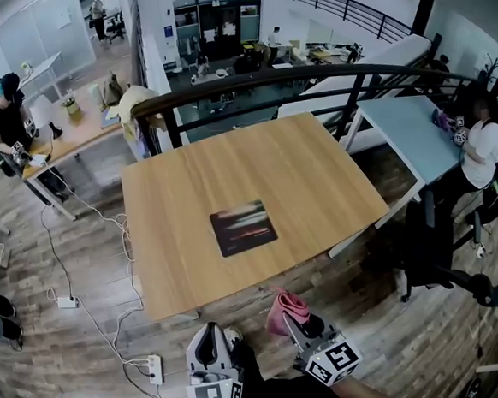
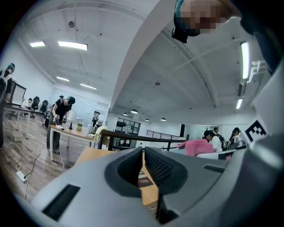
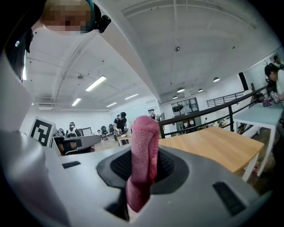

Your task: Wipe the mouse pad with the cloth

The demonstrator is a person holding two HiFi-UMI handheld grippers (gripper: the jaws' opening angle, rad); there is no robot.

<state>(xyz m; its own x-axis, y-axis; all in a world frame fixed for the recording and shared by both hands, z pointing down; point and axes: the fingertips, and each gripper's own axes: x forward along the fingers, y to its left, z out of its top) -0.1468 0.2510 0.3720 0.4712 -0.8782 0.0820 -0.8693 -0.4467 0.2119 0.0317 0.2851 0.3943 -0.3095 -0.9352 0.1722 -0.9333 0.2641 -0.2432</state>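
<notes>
Mouse pad (image 1: pixel 243 228): dark, lying flat on the wooden counter (image 1: pixel 255 163), about midway across and somewhat toward the near edge.

Pink cloth (image 3: pixel 143 155): pinched upright in the right gripper (image 3: pixel 142 167), jaws closed on its fold. Held off the counter's near edge, well apart from the pad.

Left gripper (image 2: pixel 143 170): jaws nearly together with only a thin slit, nothing in it. Low beside the right one, also short of the counter.

Between grippers and pad: bare wood only.

Behind the counter: a dark curved railing (image 1: pixel 308 76).

To the right: a pale blue table (image 1: pixel 398 130), a black office chair (image 1: pixel 429 248) and a person in a white top (image 1: pixel 484 151).

On the floor at left: a white power strip (image 1: pixel 155 367) with trailing cable.
</notes>
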